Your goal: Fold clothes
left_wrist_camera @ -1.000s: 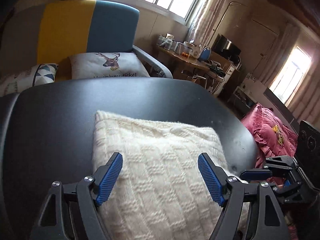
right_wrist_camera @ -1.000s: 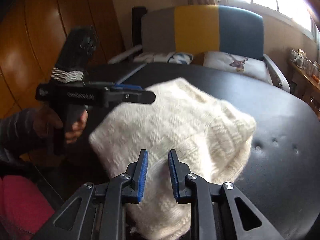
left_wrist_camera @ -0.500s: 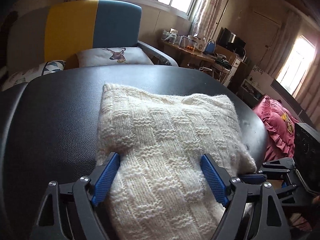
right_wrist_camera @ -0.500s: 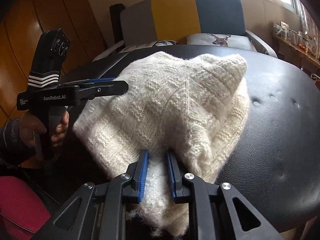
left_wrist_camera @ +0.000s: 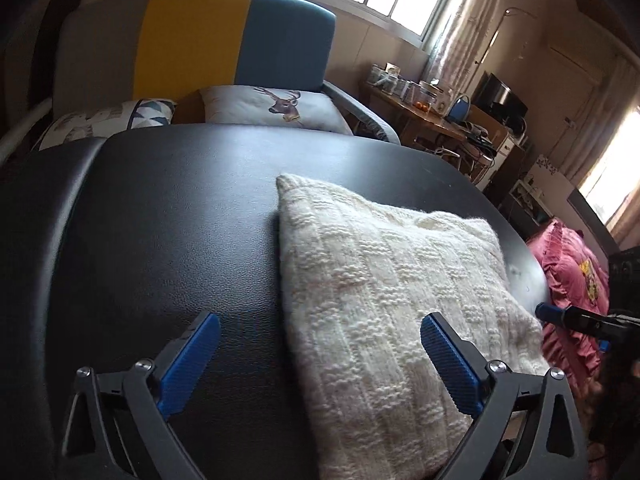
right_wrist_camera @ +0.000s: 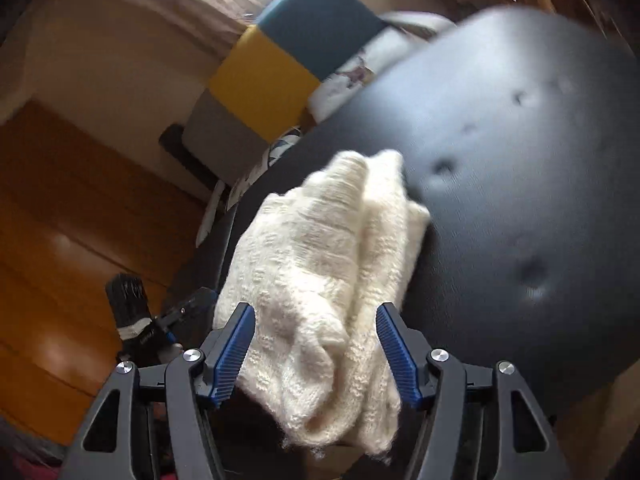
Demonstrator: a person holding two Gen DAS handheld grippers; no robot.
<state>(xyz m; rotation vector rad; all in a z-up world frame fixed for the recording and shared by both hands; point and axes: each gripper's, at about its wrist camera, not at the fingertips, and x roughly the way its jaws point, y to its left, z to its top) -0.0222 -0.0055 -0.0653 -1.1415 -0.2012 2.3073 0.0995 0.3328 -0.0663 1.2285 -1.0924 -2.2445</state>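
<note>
A cream knitted sweater (left_wrist_camera: 396, 300), folded into a thick rectangle, lies on the black padded table (left_wrist_camera: 168, 208). My left gripper (left_wrist_camera: 320, 360) is open and empty, its right finger over the sweater's near edge and its left finger over bare table. My right gripper (right_wrist_camera: 316, 346) is open, its blue pads on either side of the sweater's bunched near end (right_wrist_camera: 320, 280) without pinching it. The table shows in the right wrist view (right_wrist_camera: 520, 160). The right gripper's tip (left_wrist_camera: 560, 316) shows at the sweater's right edge in the left wrist view.
A grey, yellow and blue armchair (left_wrist_camera: 200, 48) with a deer cushion (left_wrist_camera: 276, 108) stands behind the table. A cluttered desk (left_wrist_camera: 440, 112) is at the back right. A pink quilt (left_wrist_camera: 568, 272) lies right of the table. The left gripper's handle (right_wrist_camera: 136, 320) is at the table's left edge.
My right gripper has opened and let go of the sweater, and its view has tilted. My left gripper has shifted left, so the sweater now lies toward its right finger.
</note>
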